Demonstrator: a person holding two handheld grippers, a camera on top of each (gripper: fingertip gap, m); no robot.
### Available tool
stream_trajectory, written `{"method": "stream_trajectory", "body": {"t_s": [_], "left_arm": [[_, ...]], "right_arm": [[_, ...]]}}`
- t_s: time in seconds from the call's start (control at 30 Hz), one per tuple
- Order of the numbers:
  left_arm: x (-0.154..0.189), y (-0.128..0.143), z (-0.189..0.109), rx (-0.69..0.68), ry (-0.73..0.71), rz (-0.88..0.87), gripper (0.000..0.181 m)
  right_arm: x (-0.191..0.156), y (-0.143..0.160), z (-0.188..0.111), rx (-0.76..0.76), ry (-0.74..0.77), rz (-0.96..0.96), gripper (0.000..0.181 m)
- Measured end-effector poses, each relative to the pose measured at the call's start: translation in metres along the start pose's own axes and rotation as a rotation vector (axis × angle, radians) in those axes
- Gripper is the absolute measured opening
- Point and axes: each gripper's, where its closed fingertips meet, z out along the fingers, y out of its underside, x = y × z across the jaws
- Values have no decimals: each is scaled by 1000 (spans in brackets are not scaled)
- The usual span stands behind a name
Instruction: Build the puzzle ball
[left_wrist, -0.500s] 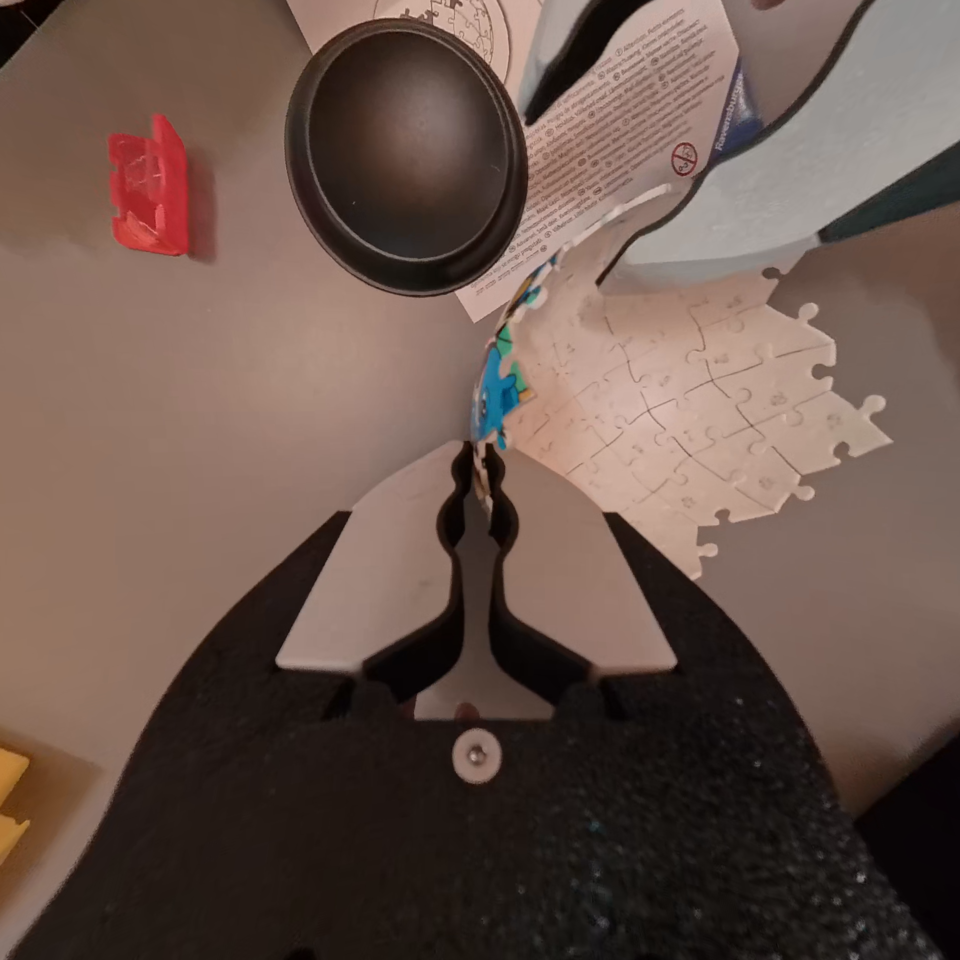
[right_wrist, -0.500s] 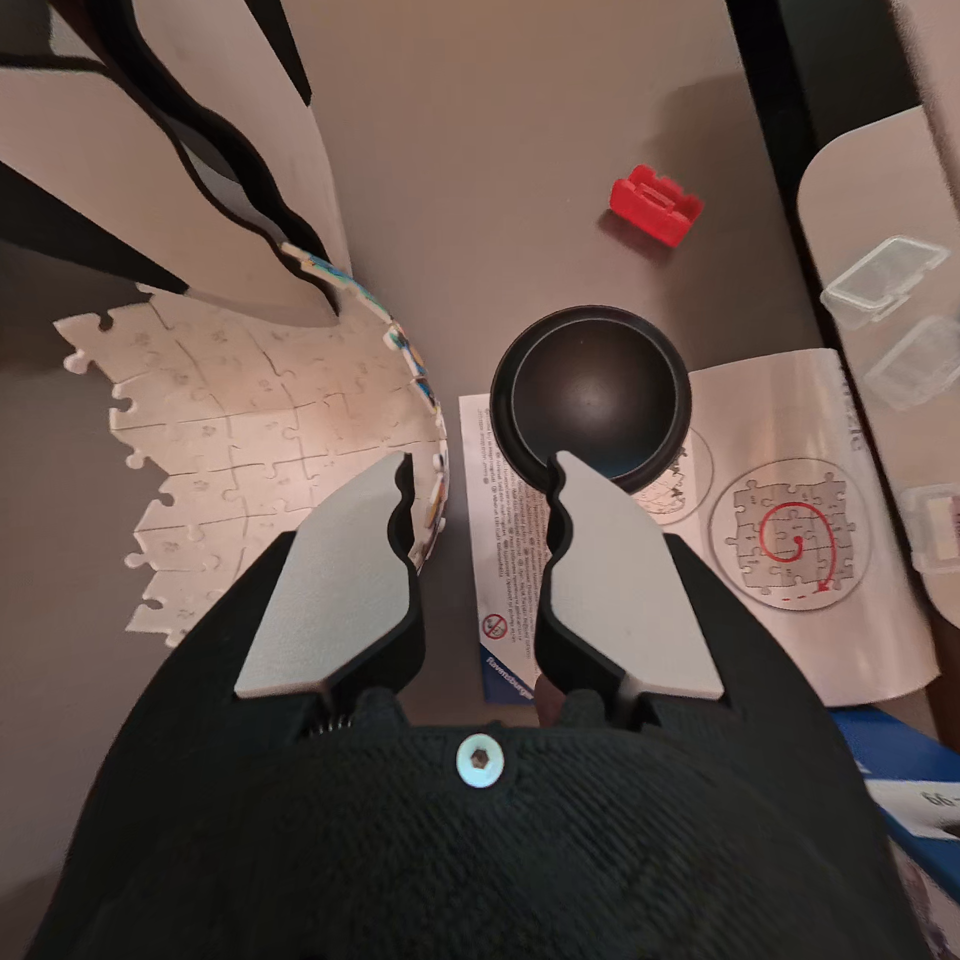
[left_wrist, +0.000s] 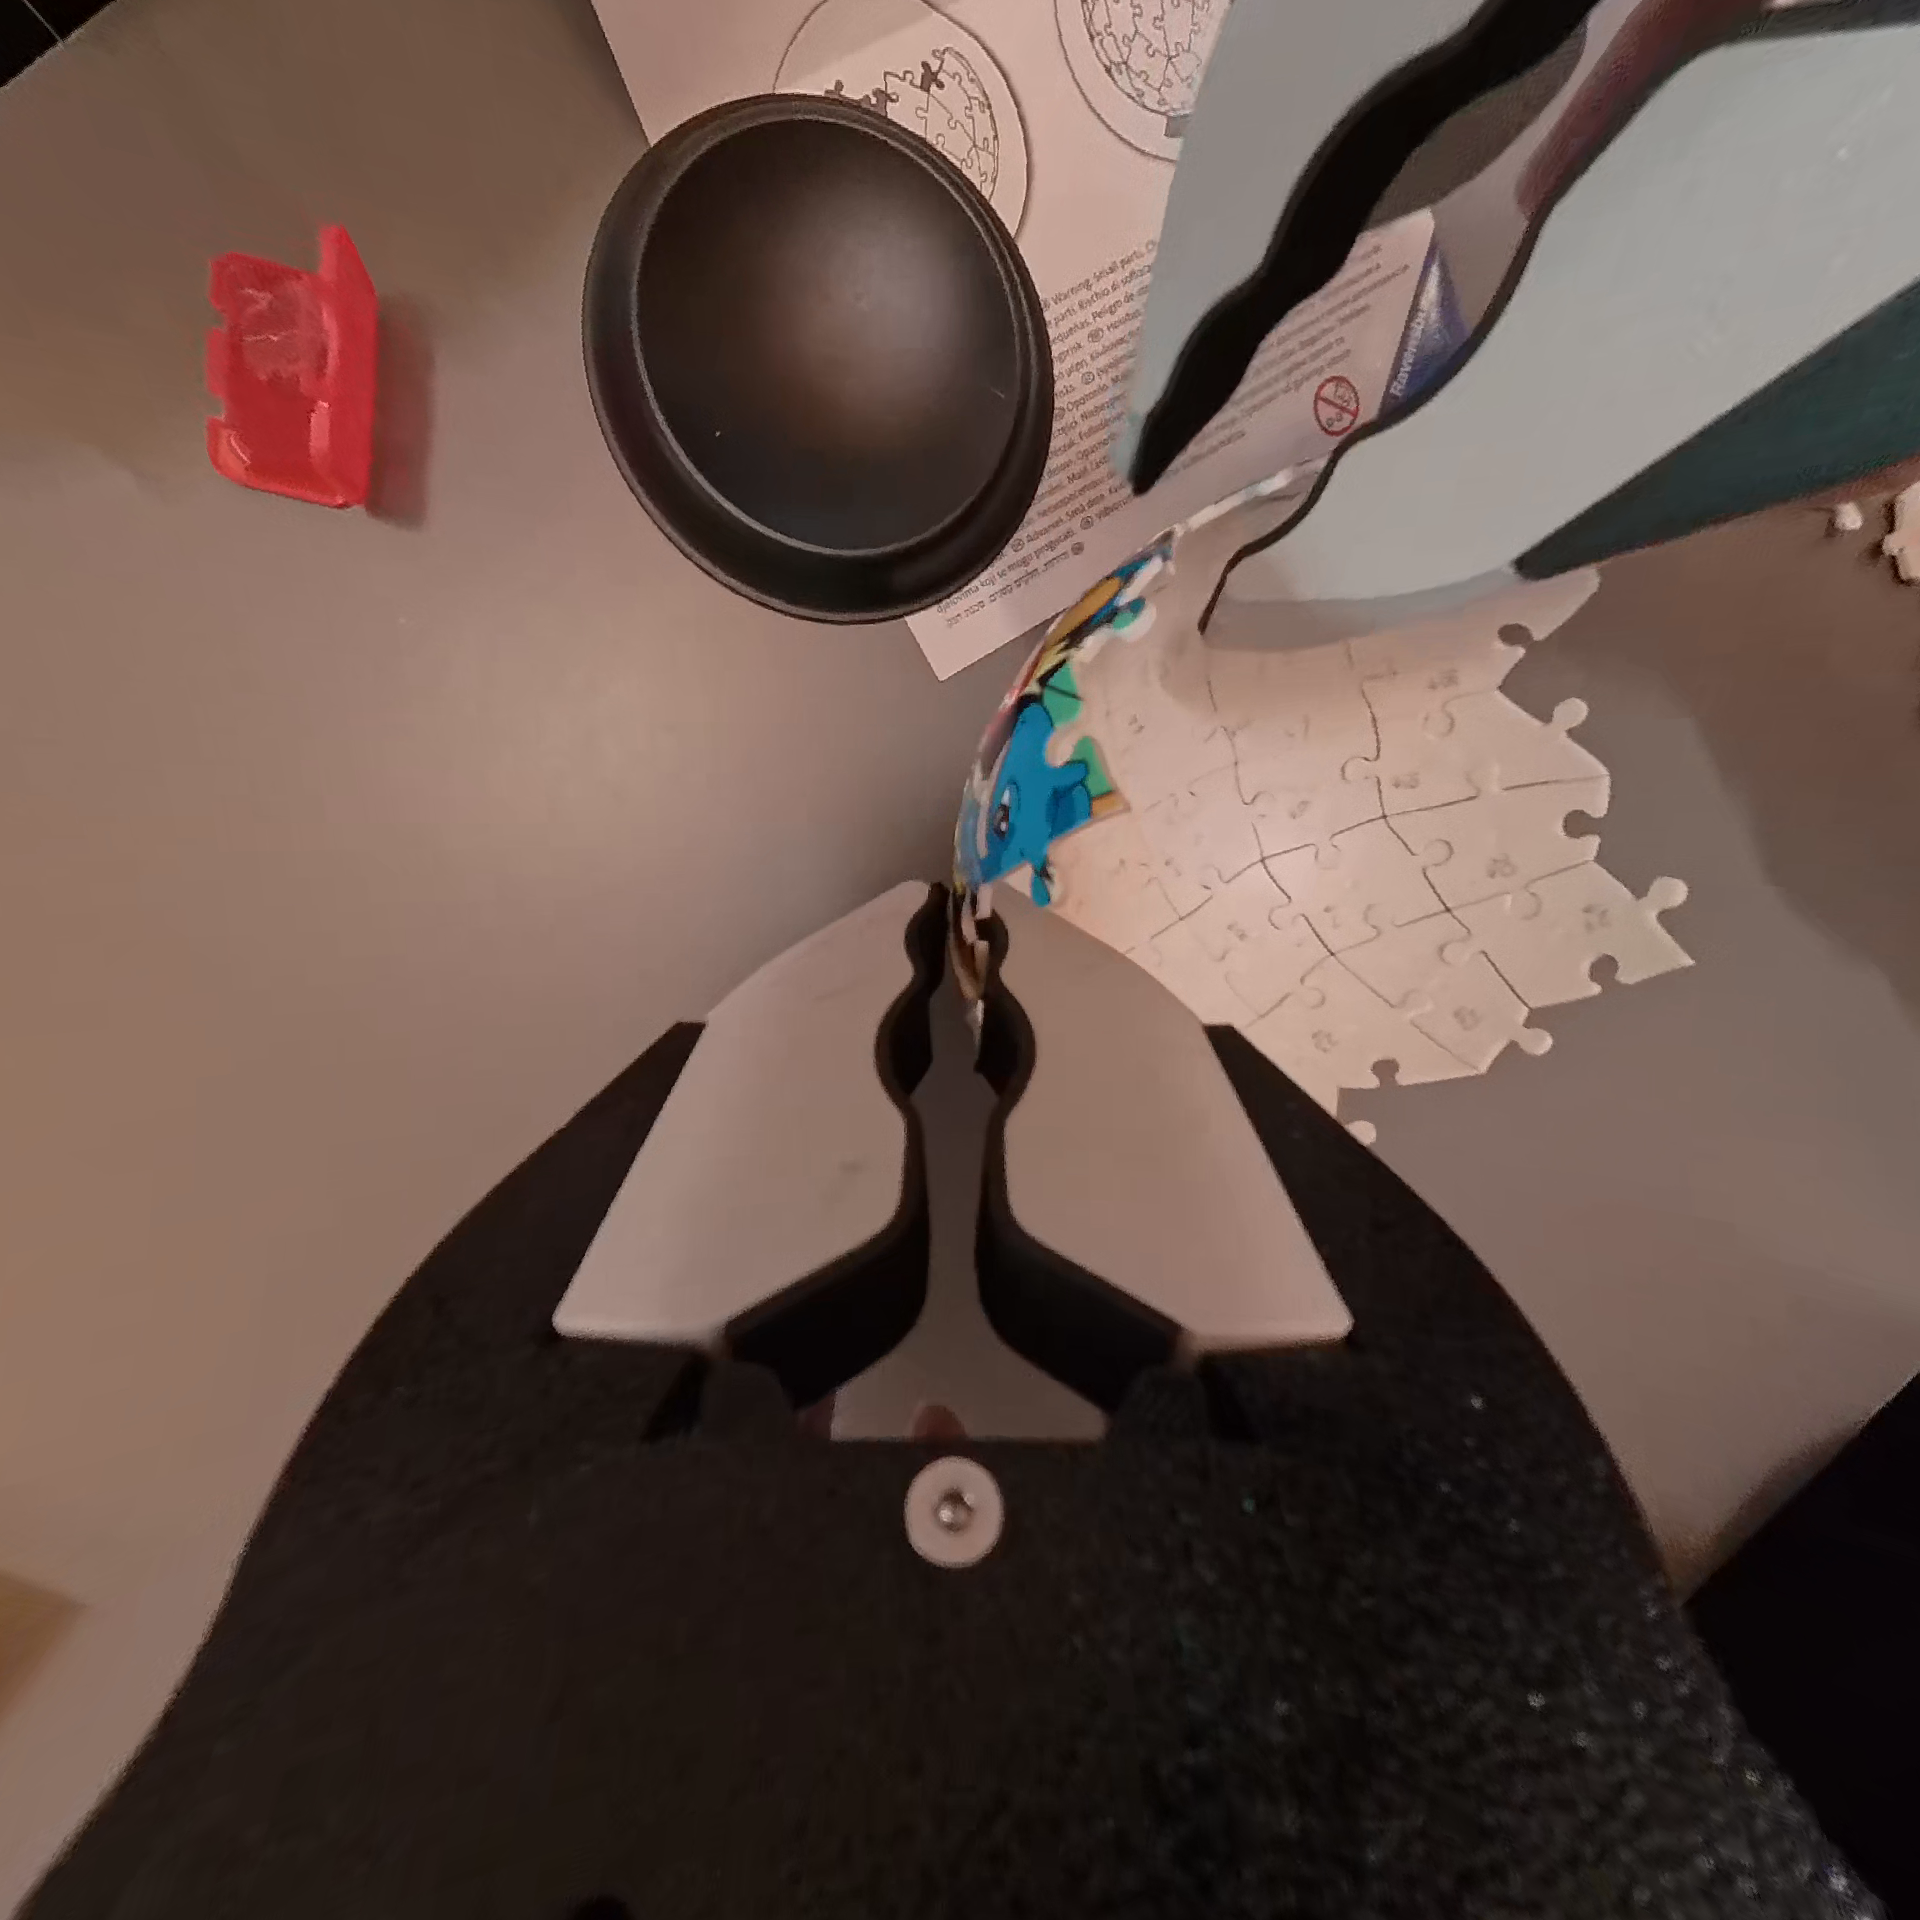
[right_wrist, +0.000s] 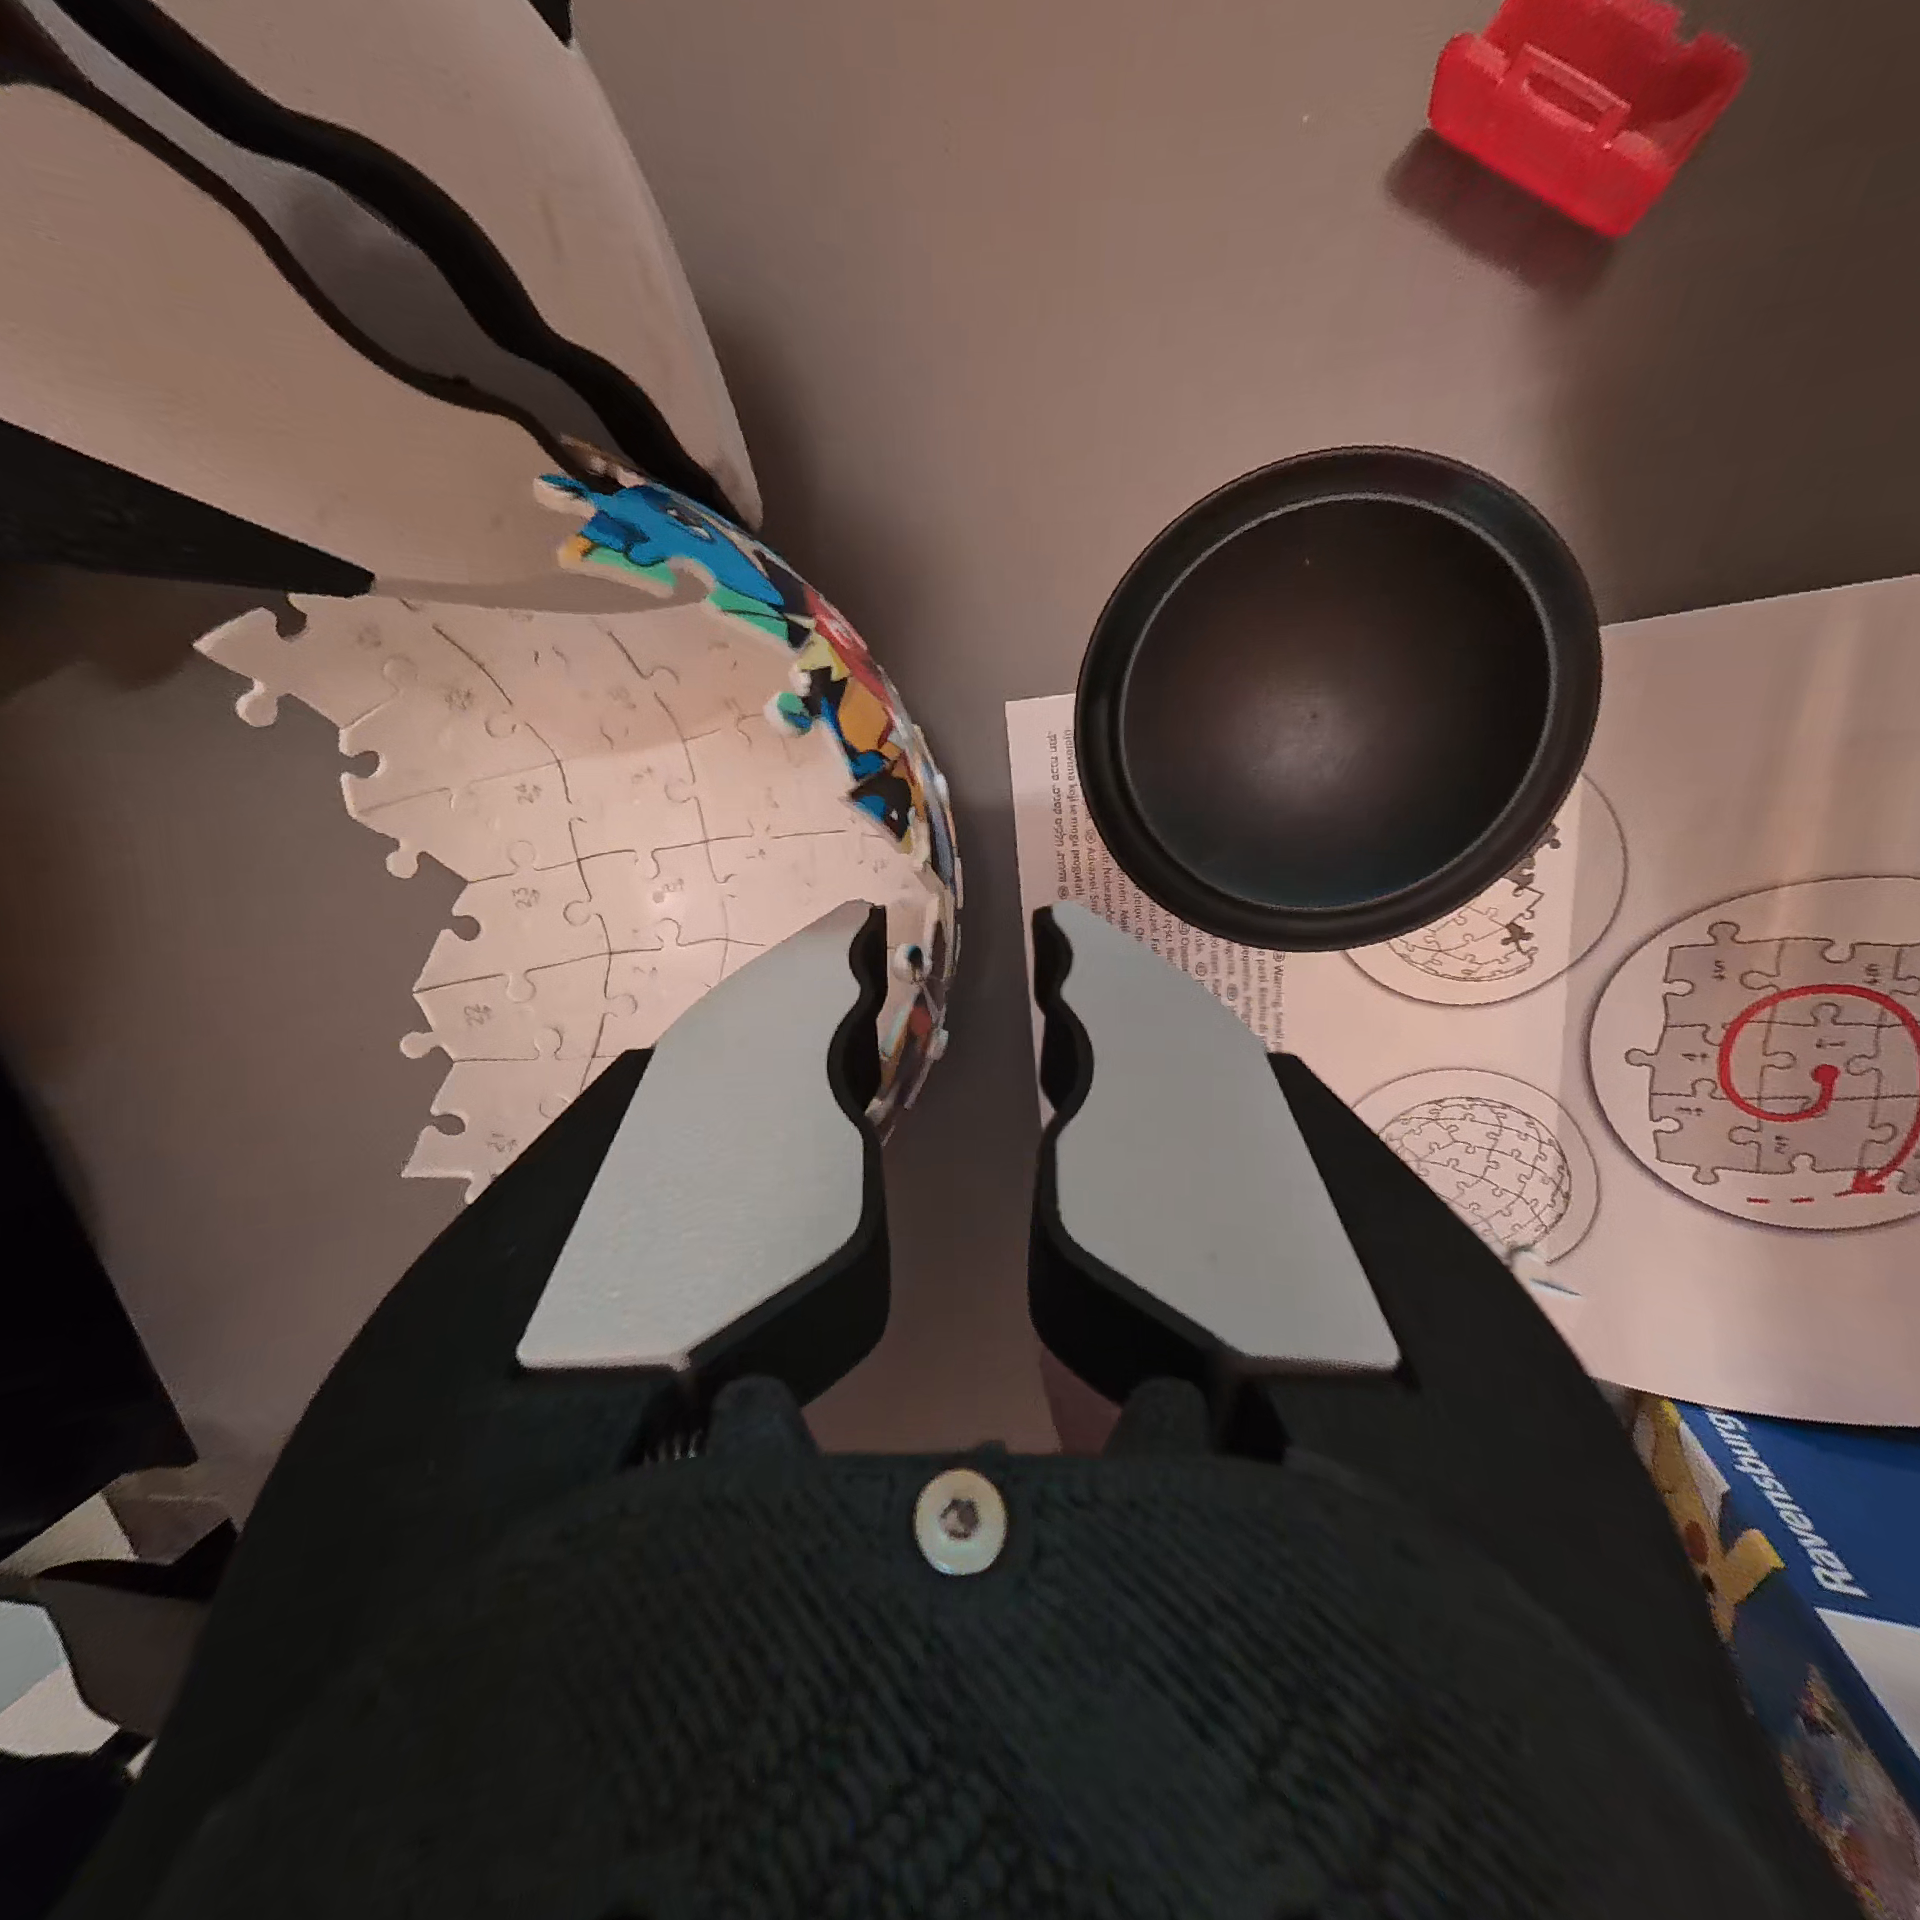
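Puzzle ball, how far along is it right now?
Done: a curved shell of joined pieces, only part of a sphere. In hand: the left gripper pinches the shell's rim; the right gripper is open beside it. Left: the rest of the ball is missing, and the black stand sits empty on the table.

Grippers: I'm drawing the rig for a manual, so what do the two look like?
Both match. The left gripper and right gripper have a rough black body, a silver screw at its centre, and two pale grey flat-faced fingers edged with wavy black pads. No cables or sleeves show.
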Motion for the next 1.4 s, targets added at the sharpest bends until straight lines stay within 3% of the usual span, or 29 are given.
{"method": "stream_trajectory", "body": {"t_s": [0.2,0.73,1.03,1.2,1.4], "left_arm": [[-1,-4,1,27,16,-51,3],[-2,-12,-2,90,101,-119,8],[0,-15,-5,107,107,-119,9],[2,-15,-4,104,108,-110,10],[3,-16,-4,106,111,-106,9]], "right_arm": [[1,2,-2,-12,10,3,12],[9,11,1,-144,41,-75,27],[14,12,0,-162,118,-32,26],[16,9,-2,-153,149,-28,17],[15,10,0,-166,126,-29,17]]}}
